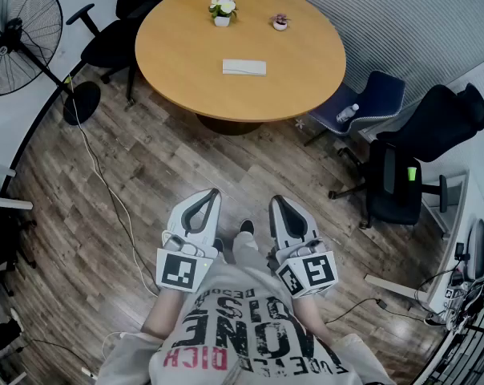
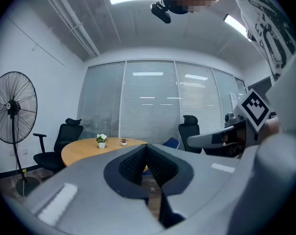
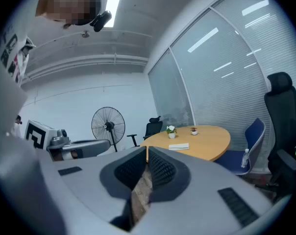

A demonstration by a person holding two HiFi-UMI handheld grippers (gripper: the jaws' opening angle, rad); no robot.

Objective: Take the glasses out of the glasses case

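Both your left gripper (image 1: 212,192) and right gripper (image 1: 276,200) hold their jaws pressed together on nothing, well short of the round wooden counter (image 1: 186,46). The flat white rectangular glasses case (image 1: 244,67) lies straight ahead on it, long axis crosswise, neither hand clearly nearer.

- a round wooden table (image 1: 178,46) stands on a dark foot (image 1: 226,124) on a wood-plank floor (image 1: 146,175).
- a flat white glasses case (image 1: 244,67) lies near the middle of the tabletop, long side across the head view.
- a white pot of white flowers (image 1: 222,11) stands near the far edge.
- a smaller pot (image 1: 280,22) with a pinkish plant stands just beside it, apart from the case.
- on the floor, a fan's round base (image 1: 82,103) and a thin cable (image 1: 106,187).
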